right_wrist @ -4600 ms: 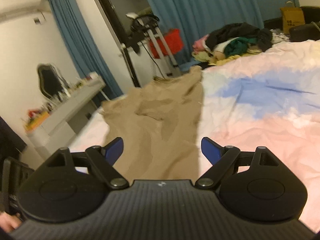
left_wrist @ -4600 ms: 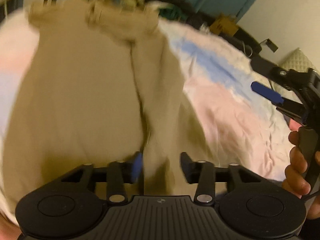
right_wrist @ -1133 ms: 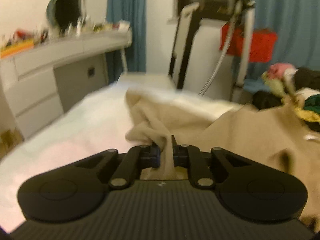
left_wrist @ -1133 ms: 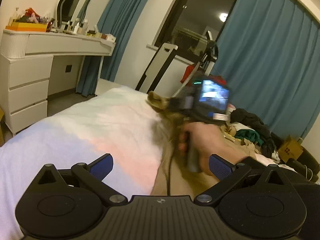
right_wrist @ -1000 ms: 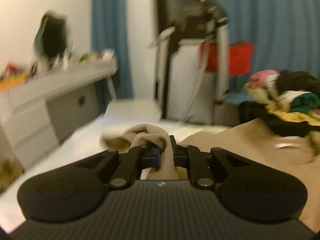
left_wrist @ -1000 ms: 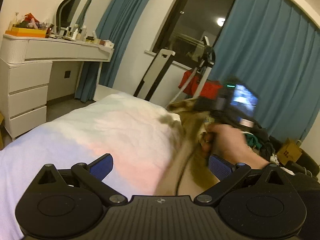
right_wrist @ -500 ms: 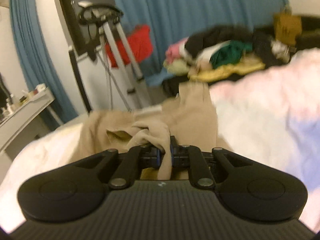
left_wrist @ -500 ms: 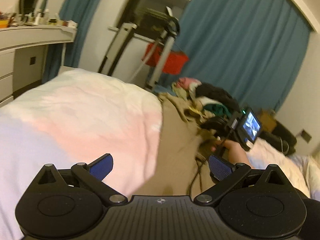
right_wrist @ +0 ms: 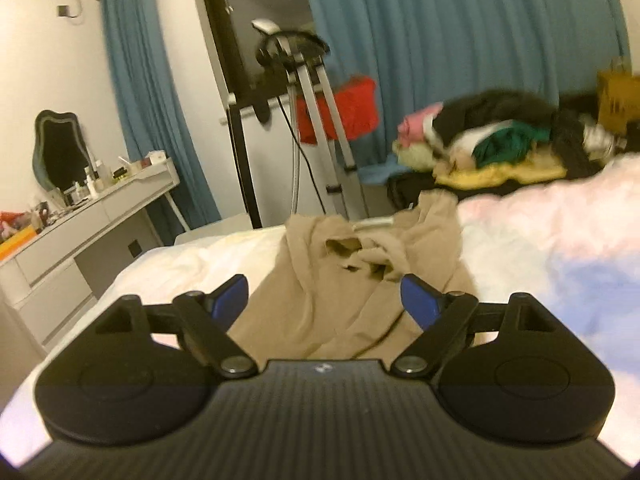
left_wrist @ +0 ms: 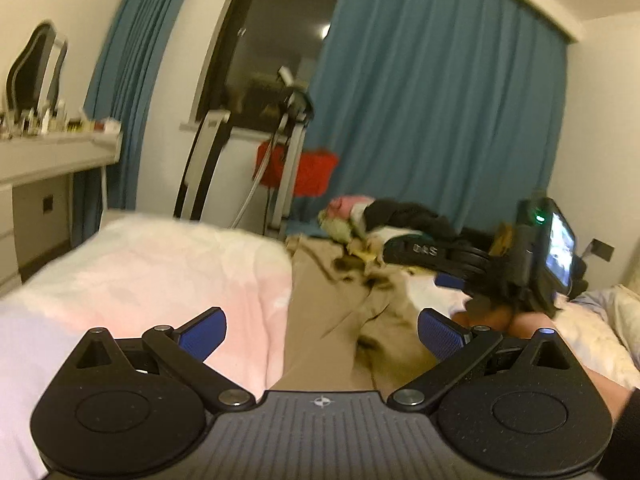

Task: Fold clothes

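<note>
A: We see the tan garment (right_wrist: 352, 276) lying on the bed (right_wrist: 560, 240), running from just beyond our right gripper (right_wrist: 324, 300) toward the far edge of the mattress. Its far end is bunched into folds, with a pale label or band showing there.

B: We agree. From the left wrist view the same tan garment (left_wrist: 332, 312) stretches away from us down the middle, with the pink and white bedcover (left_wrist: 160, 264) to its left.

A: Our right gripper's jaws have just been opening, and now they stand wide apart. The cloth lies beyond and below the blue pads (right_wrist: 230, 296), and neither pad presses on it.

B: Our left gripper (left_wrist: 320, 330) also stands wide, with nothing pinched between its pads. To its right we see the right gripper (left_wrist: 452, 268) from the side, blurred, with a lit screen on its back, over the right part of the garment.

A: Beyond the bed we see a heap of clothes (right_wrist: 500, 140), black, green, yellow and pink, at the far right.

B: Farther off, blue curtains (right_wrist: 460, 40) hang behind a metal stand (right_wrist: 312, 92) carrying something red. At the far left we make out a white dresser (right_wrist: 80, 228) with a mirror (right_wrist: 60, 152) and small bottles on top.
</note>
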The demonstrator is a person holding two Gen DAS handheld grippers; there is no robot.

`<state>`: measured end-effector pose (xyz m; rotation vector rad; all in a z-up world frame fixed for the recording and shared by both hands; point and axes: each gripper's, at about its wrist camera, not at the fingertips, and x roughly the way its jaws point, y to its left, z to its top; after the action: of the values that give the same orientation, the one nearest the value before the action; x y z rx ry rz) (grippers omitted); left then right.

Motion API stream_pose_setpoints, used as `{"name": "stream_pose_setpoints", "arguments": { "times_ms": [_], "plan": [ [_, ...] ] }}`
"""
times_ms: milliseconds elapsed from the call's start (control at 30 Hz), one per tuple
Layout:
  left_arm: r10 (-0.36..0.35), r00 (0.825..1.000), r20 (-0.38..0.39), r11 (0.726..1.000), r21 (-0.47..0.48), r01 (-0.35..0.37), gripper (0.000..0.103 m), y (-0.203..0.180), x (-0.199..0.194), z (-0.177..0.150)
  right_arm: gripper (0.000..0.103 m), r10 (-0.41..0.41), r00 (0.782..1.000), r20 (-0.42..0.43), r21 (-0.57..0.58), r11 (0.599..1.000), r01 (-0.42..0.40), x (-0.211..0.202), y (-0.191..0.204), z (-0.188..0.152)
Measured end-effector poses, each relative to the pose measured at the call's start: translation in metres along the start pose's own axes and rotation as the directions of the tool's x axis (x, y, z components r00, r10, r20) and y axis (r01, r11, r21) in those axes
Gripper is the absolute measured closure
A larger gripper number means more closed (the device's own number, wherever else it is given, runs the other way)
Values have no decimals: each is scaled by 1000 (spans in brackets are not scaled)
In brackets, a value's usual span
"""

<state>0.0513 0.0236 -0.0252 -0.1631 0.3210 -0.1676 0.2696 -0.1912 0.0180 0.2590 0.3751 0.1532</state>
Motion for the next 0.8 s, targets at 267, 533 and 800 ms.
{"name": "stream_pose_setpoints", "arguments": {
  "times_ms": [267,533,800],
  "plan": [
    [-16,1000,-20,999,41,17,0,-9,-29,-10,18,-7,998,58,51,999,4,-117,3,-13],
    [-16,1000,1,987,161,16,0,-28,-43,-22,18,-43,998,51,52,998,40,-204,12,-45],
    [46,995,-84,991,126,-35,0,-15,-31,-28,18,-24,999,25,120,992,21,-223,2,-65]
  ]
}}
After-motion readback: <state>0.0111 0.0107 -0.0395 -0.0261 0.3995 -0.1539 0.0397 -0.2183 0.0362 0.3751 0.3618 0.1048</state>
